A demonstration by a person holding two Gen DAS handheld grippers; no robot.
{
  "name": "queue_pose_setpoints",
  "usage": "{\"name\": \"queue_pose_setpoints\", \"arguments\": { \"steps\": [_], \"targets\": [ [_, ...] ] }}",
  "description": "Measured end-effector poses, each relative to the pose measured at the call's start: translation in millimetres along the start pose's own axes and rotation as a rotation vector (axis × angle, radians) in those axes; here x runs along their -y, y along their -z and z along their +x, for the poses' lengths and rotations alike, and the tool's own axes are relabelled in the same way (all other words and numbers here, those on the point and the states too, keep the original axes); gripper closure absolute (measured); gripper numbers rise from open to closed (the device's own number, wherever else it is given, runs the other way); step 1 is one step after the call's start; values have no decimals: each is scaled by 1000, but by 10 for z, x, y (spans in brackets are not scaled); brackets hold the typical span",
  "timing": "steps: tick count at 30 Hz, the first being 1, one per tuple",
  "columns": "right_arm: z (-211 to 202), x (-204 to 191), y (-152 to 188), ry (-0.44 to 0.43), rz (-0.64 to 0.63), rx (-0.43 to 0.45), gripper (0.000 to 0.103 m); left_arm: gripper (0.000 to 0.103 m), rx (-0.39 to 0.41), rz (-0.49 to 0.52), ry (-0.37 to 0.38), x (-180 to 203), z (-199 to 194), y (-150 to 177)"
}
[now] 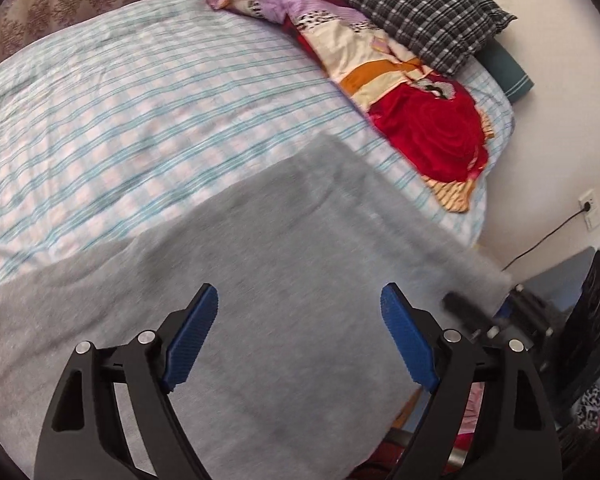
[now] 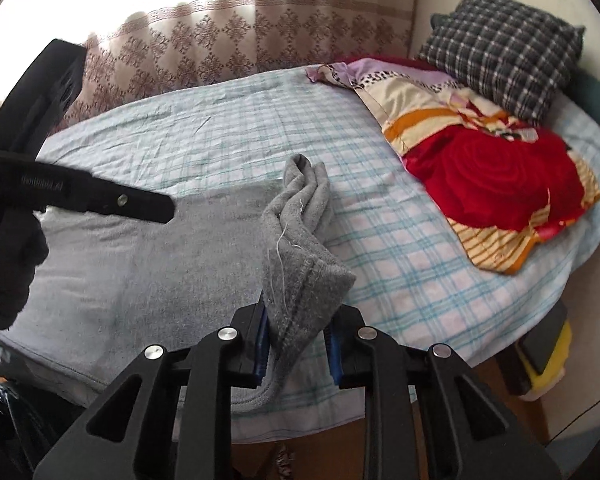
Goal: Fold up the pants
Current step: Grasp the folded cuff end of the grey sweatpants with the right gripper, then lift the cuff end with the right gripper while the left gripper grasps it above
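Note:
The grey pants lie spread on the checked bed sheet, near the front edge of the bed. My left gripper is open just above the flat grey cloth, with nothing between its blue pads. In the right wrist view the pants lie flat at the left, and one bunched end rises up from them. My right gripper is shut on that bunched end of the pants and holds it lifted above the sheet. The left gripper's black body shows at the left over the pants.
A red and patterned quilt lies folded at the right side of the bed, also in the right wrist view. A dark checked pillow sits behind it. A patterned curtain hangs beyond the bed. A wall socket with a cord and dark items are off the bed's right edge.

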State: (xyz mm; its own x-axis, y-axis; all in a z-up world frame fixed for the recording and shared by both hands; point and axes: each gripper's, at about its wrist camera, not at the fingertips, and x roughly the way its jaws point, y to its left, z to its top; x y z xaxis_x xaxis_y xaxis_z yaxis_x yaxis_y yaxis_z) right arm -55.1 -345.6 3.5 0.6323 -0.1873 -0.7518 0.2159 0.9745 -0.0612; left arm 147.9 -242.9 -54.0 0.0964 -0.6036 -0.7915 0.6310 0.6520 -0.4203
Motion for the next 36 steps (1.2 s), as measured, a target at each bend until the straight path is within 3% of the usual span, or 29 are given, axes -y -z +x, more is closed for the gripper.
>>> {"name": "queue_pose_setpoints", "arguments": {
  "steps": [7, 16, 21, 23, 25, 28, 31, 36],
  "targets": [
    [-86, -253, -9, 29, -92, 26, 81, 15, -34, -18, 100, 285, 205, -366],
    [-60, -383, 1, -45, -93, 6, 81, 15, -158, -36, 109, 419, 648, -497],
    [-62, -426, 10, -63, -102, 7, 81, 16, -202, -29, 72, 426, 760, -494],
    [-55, -422, 11, -71, -97, 4, 81, 27, -221, -37, 51, 403, 791, -484],
    [-53, -435, 11, -79, -96, 3, 81, 54, -258, -55, 31, 367, 846, -466],
    [-40, -445, 8, -95, -96, -3, 81, 76, -266, -60, 39, 337, 843, -420],
    [-53, -448, 6, -107, -91, 2, 81, 83, -247, -50, 21, 326, 755, -388],
    [-135, -518, 4, -137, -103, 26, 81, 84, -205, -41, 20, 295, 518, -371]
  ]
}}
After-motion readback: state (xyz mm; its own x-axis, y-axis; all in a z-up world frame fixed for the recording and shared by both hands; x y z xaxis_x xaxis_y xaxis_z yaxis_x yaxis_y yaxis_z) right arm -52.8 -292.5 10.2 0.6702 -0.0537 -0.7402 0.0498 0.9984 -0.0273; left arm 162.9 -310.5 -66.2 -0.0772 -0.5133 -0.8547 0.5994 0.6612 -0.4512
